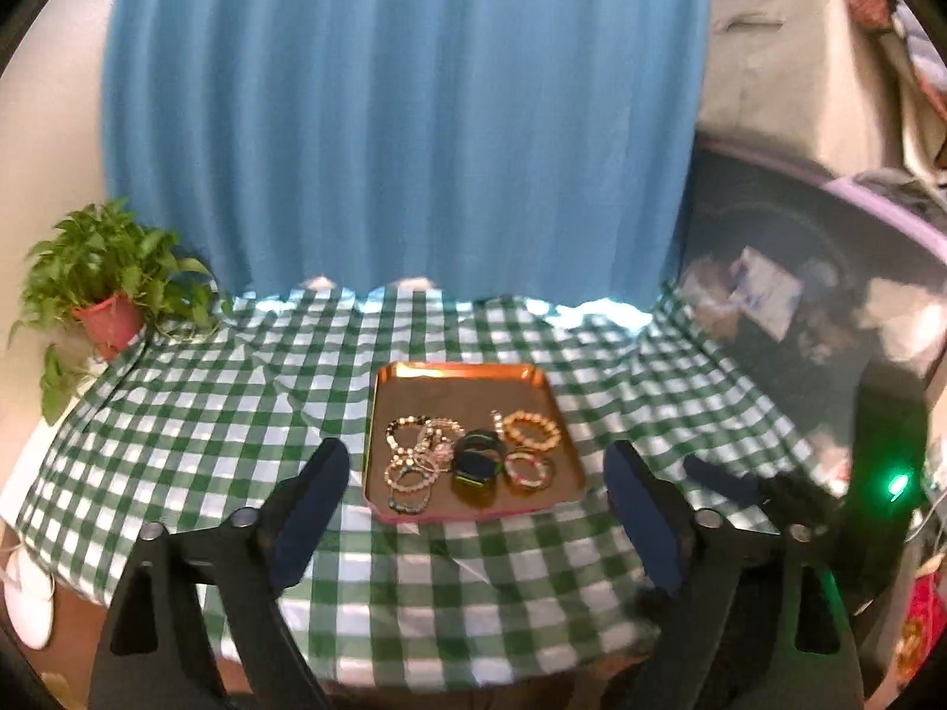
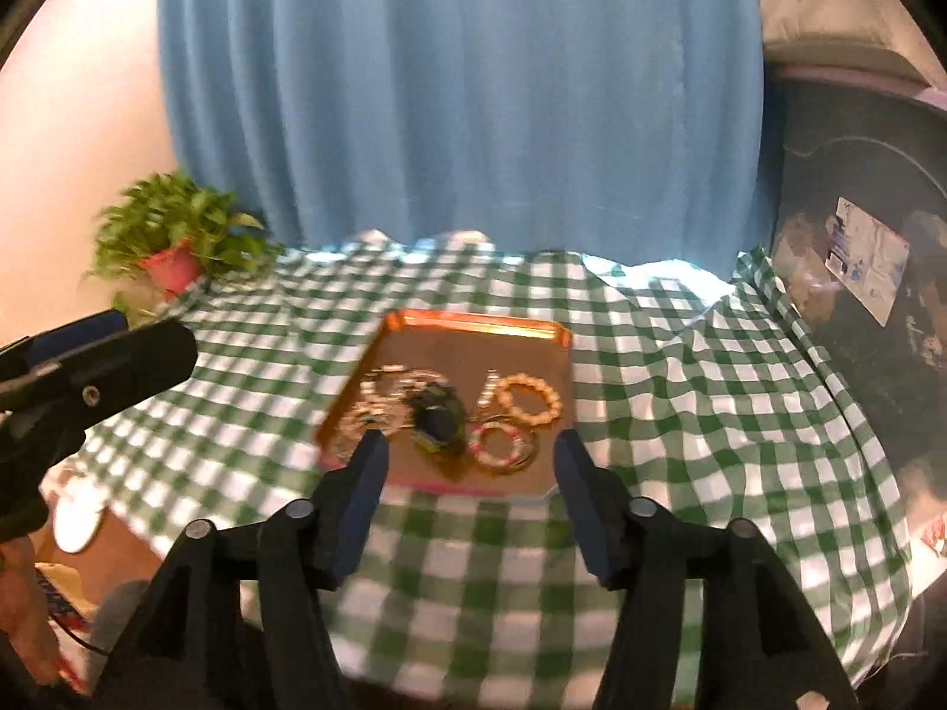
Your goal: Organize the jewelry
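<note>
A copper tray (image 1: 461, 376) lies in the middle of the green checked tablecloth (image 1: 207, 390). It holds several bead bracelets, an orange bead bracelet (image 1: 531, 428) and a black smartwatch (image 1: 477, 461). My left gripper (image 1: 476, 467) is open and empty, hovering above the table's near side, in front of the tray. In the right wrist view the tray (image 2: 473, 325) lies ahead with the orange bracelet (image 2: 528, 398) and watch (image 2: 438, 417). My right gripper (image 2: 470, 455) is open and empty above the tray's near edge. The left gripper shows at that view's left edge (image 2: 89, 361).
A potted plant (image 1: 109, 284) stands at the table's far left corner. A blue curtain (image 1: 402, 118) hangs behind the table. A dark round appliance (image 1: 828, 296) stands to the right of the table. A white shoe (image 1: 26, 603) lies on the floor at the left.
</note>
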Demonstrator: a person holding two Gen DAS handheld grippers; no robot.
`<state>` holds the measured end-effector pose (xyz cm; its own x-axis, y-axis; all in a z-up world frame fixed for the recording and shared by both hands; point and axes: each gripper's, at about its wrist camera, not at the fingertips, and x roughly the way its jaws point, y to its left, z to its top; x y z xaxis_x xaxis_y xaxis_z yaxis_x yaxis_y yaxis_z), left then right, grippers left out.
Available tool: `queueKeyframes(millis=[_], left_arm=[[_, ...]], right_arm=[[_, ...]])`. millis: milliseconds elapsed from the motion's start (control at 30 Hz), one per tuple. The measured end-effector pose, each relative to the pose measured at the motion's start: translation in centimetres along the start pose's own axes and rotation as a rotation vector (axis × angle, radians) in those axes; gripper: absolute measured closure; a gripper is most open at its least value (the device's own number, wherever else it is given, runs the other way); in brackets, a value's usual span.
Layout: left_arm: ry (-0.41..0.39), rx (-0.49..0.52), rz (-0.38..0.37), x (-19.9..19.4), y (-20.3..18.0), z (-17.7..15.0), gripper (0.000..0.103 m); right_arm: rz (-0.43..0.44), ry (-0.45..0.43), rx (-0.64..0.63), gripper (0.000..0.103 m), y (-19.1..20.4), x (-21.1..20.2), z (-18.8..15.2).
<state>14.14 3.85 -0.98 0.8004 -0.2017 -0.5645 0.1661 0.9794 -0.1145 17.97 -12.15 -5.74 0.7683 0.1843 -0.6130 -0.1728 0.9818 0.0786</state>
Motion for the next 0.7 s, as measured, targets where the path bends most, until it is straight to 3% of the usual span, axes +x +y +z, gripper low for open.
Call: queueKeyframes(millis=[100,200,267,333,433,700], left_arm=[[0.012,0.006,0.029,-3.4,-1.6,-0.8,0.008],[0.081,0.020,0.148,-5.2,-3.0,-2.4,0.007],[0.083,0.016,0.196,-6.7,-3.5,-3.3,0.006],[0.105,0.006,0.174,-7.9,-3.6,-3.9,0.006],[0.117,0.023,0.157,-9.6,-4.1,-4.6,0.006],[0.132,-0.011,0.265,-12.5,-5.0,-6.0,0.005]], right_arm=[[0.025,0.002,0.002,0.045,1.5,-2.9,-0.7],[0.055,-0.026,0.052,0.042,1.9,-6.7,-1.6],[0.056,-0.024,0.062,0.039,2.0,-8.3,-2.0],[0.031,0.007,0.041,0.039,2.7,-9.5,-2.5],[0.067,0.031,0.046,0.039,3.2,-10.8,-3.3],[0.060,0.039,0.043,0.038,3.6,-13.8,-4.6]])
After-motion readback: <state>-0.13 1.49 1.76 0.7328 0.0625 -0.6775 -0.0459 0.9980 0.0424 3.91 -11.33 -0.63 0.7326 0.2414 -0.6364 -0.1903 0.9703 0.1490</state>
